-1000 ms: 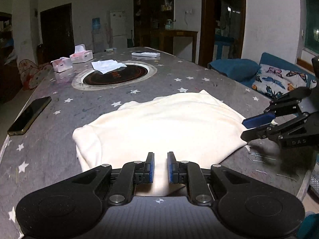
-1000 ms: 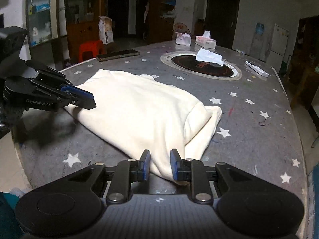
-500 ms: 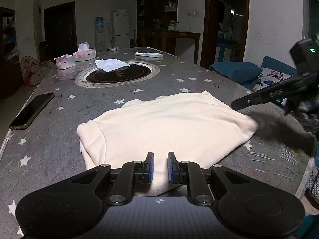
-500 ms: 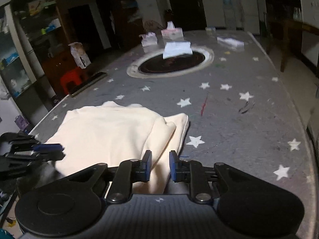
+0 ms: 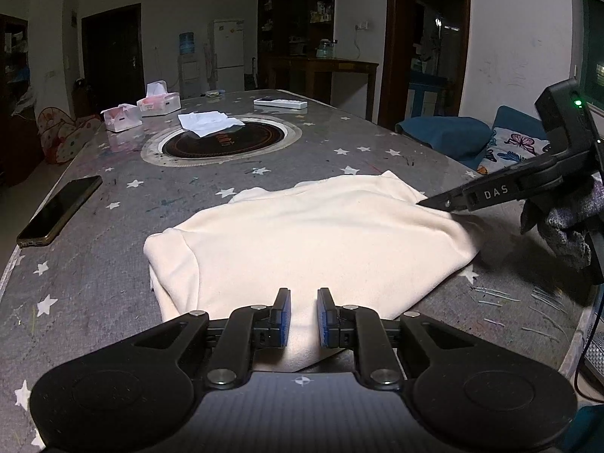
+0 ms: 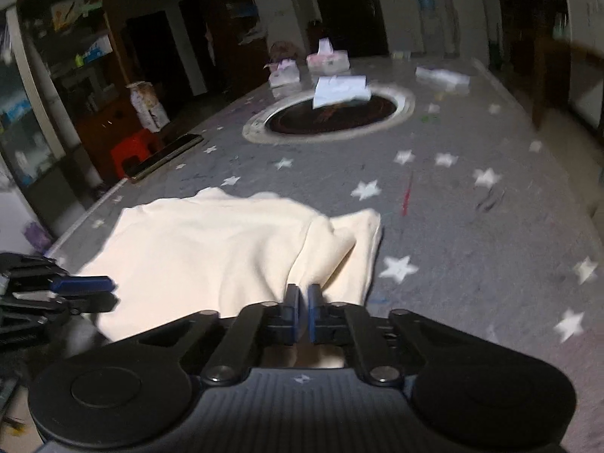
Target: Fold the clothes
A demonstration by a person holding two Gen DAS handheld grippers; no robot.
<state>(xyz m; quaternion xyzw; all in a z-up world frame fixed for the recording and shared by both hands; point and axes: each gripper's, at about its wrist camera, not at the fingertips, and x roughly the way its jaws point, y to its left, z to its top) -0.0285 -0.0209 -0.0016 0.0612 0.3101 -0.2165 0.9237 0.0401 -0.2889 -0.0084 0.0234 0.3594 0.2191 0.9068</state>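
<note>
Right gripper (image 6: pixel 302 304) pinched on a fold of the garment (image 5: pixel 309 241); left gripper (image 5: pixel 303 311) narrow, cloth between its pads, grip uncertain. One cream garment, partly folded, lies near the worktop (image 5: pixel 377 158) edge; further folds likely remain. Beyond: one phone (image 5: pixel 60 209), two tissue boxes (image 5: pixel 158 100).
</note>
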